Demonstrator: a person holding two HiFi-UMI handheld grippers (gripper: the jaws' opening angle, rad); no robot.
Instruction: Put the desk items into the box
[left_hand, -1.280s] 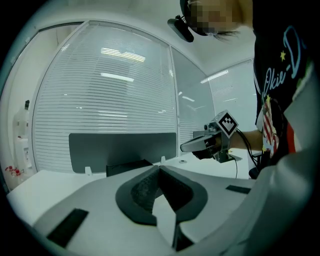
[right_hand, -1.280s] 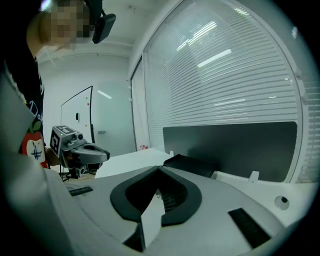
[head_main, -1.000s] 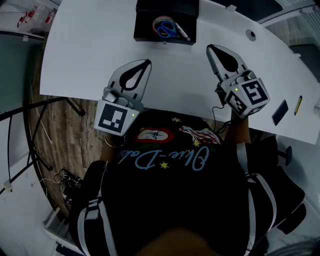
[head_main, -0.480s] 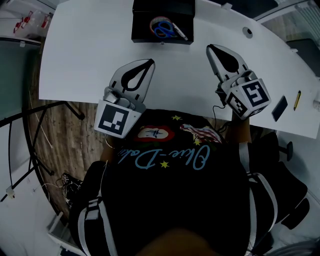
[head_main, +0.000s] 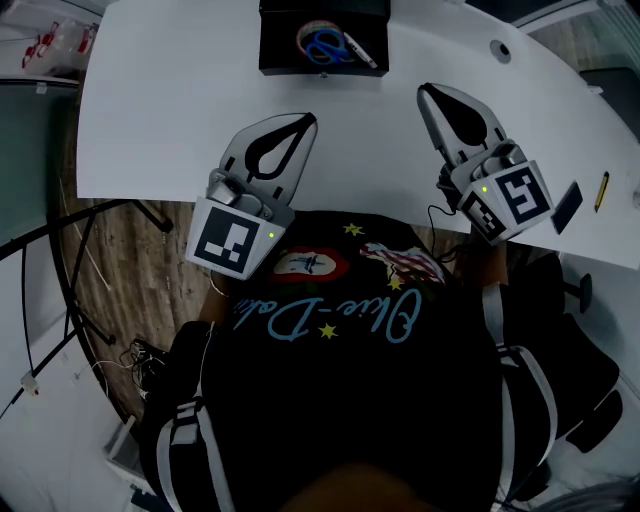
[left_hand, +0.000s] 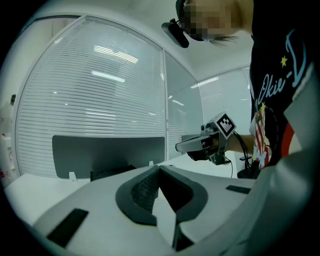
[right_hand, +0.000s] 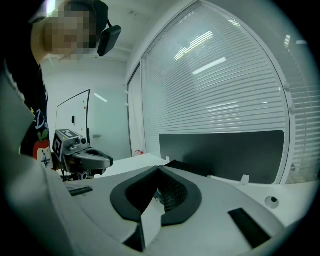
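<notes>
With the left tool and right tool both closed and empty, a careless reach could knock the dark item off the counter.

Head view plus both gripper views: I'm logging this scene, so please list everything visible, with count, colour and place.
table: one, white, across the top of the head view.
box: one, black, open, at the table's far edge.
scissors: one pair, blue handles, inside the box.
marker: one, black and white, inside the box, right of the scissors.
flat item: one, black, at the table's right end.
thin item: one, yellow, beside the flat item.
partition: one, grey, behind the table.
shirt: one, black with print, on the person.
left gripper: one, grey, shut, empty, over the table.
right gripper: one, grey, shut, empty, over the table.
</notes>
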